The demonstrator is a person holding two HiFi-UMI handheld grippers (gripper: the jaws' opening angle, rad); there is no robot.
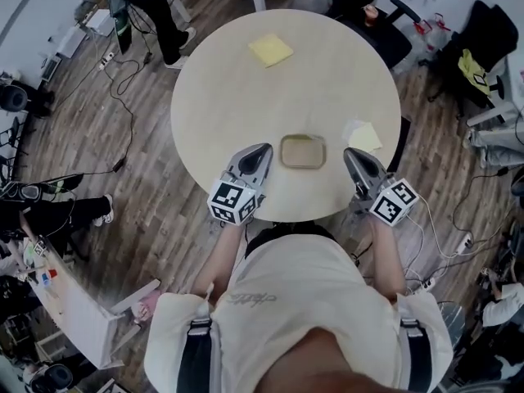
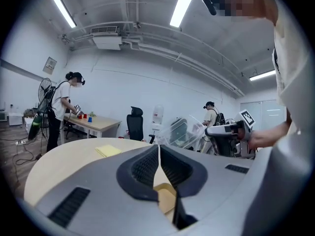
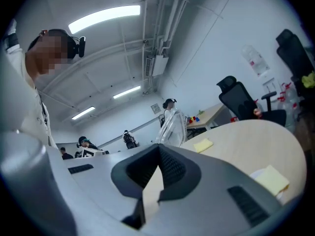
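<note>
A small tan tray [image 1: 303, 151] with rounded corners lies near the front edge of the round beige table [image 1: 246, 88]. My left gripper [image 1: 264, 149] rests just left of the tray, shut and holding nothing. My right gripper [image 1: 350, 153] is a little right of the tray, also shut and empty. In the left gripper view the jaws meet at the tip of the left gripper [image 2: 159, 146], and the tray [image 2: 166, 198] shows below them. The right gripper [image 3: 158, 146] has its jaws closed too. A yellow pad [image 1: 270, 49] lies at the table's far side.
Yellow and white notes [image 1: 364, 136] lie by the right table edge, close to my right gripper. A black office chair [image 1: 381, 31] stands behind the table. Cables [image 1: 123, 80] run over the wooden floor at left. A person [image 2: 61, 109] stands at a far desk.
</note>
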